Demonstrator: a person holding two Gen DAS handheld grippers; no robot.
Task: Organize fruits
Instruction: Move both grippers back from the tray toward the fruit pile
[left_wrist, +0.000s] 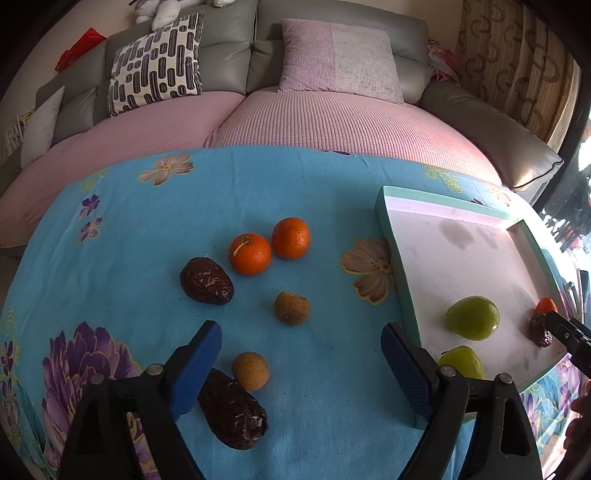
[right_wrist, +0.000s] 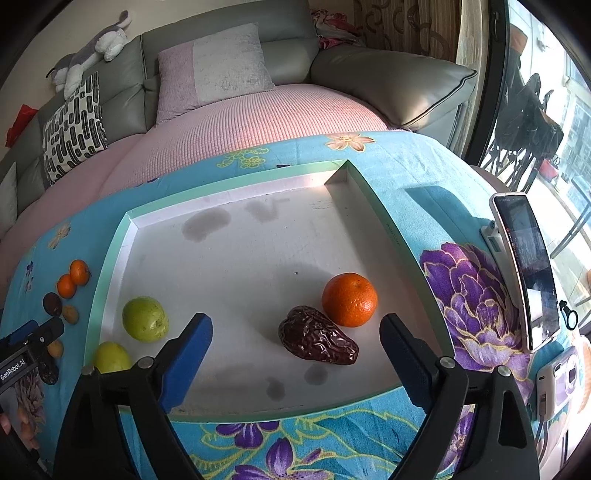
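Your tray (right_wrist: 236, 243), white inside with a pale green rim, sits on the floral blue cloth (left_wrist: 295, 192) covering the surface. It contains four fruits: two green fruits (right_wrist: 145, 323) near its left wall, one behind the other, and an orange (right_wrist: 349, 299) touching a wrinkled dark red date (right_wrist: 317, 341) toward its right side.

Outside the tray, to its left on the cloth, you have two oranges (left_wrist: 249, 254) touching each other, a date (left_wrist: 206, 280) just beside them, a small brown fruit (left_wrist: 291, 307) nearer the tray, a second small brown fruit (left_wrist: 250, 370), and a second date (left_wrist: 232, 410) touching it.

Your left gripper (left_wrist: 301, 354) has its blue fingers (left_wrist: 199, 369) spread wide and holds nothing; the second brown fruit lies just beside the left finger. Your right gripper (right_wrist: 295, 350) is likewise spread wide and empty, above the tray's near edge, with the tray's date between the fingers (right_wrist: 188, 354) but touching neither.
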